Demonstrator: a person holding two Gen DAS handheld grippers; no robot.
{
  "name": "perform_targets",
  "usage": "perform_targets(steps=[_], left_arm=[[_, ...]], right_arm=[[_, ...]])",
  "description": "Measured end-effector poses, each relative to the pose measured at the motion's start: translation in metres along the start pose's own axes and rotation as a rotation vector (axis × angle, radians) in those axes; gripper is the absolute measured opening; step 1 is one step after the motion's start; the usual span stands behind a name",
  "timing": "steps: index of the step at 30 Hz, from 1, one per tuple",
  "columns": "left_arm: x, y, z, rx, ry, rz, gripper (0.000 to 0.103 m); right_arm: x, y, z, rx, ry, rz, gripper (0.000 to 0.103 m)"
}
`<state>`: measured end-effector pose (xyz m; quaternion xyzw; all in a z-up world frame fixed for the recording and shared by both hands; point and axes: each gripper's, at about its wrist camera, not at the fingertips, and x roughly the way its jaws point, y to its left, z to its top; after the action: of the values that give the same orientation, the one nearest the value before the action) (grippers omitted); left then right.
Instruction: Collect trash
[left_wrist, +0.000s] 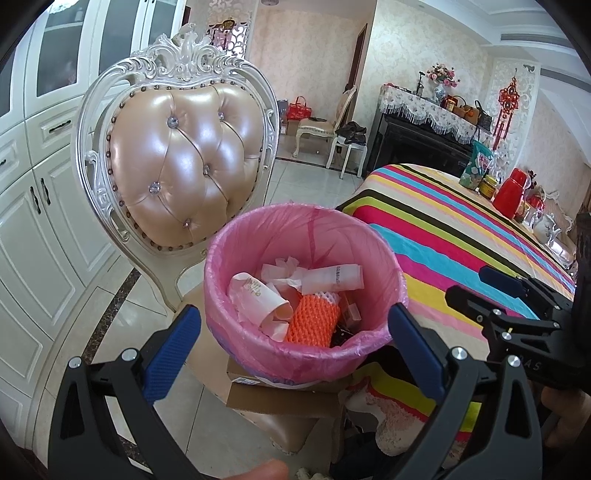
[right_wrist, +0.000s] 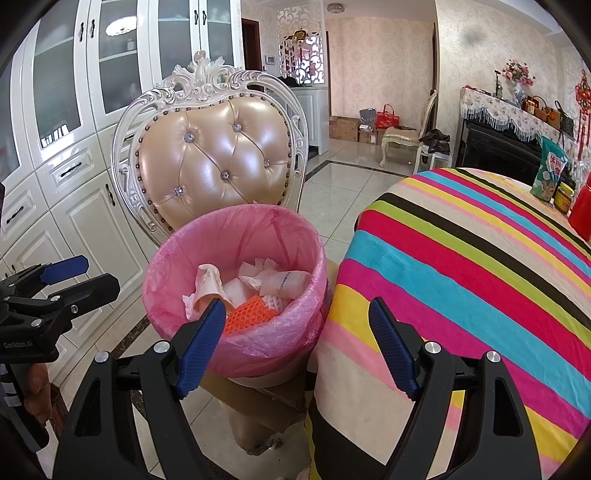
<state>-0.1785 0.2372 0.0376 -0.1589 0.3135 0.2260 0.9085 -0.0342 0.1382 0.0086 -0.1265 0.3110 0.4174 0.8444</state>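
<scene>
A bin lined with a pink bag (left_wrist: 258, 236) stands on a cardboard box (left_wrist: 280, 402) on the seat of an ornate chair. Inside lie crumpled white papers (left_wrist: 255, 295) and an orange foam net (left_wrist: 314, 321). My left gripper (left_wrist: 295, 347) is open and empty, its fingers straddling the bin's near rim. My right gripper (right_wrist: 299, 339) is open and empty, held over the bin's right edge (right_wrist: 317, 258). The right gripper also shows in the left wrist view (left_wrist: 480, 284); the left gripper shows in the right wrist view (right_wrist: 74, 277).
The padded chair back (left_wrist: 184, 166) rises behind the bin. A table under a striped cloth (right_wrist: 480, 277) stands to the right, with a snack bag (right_wrist: 550, 173), a jar (right_wrist: 563, 197) and a red pot (left_wrist: 511, 194) at its far end. White cabinets (right_wrist: 74, 147) line the left wall.
</scene>
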Motion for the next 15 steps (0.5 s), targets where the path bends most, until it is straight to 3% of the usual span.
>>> perform_targets(steps=[15], left_arm=[[0.0044, -0.0030, -0.0002, -0.016, 0.011, -0.008, 0.098]], right_arm=[[0.0064, -0.0020, -0.0032, 0.000, 0.007, -0.002, 0.076]])
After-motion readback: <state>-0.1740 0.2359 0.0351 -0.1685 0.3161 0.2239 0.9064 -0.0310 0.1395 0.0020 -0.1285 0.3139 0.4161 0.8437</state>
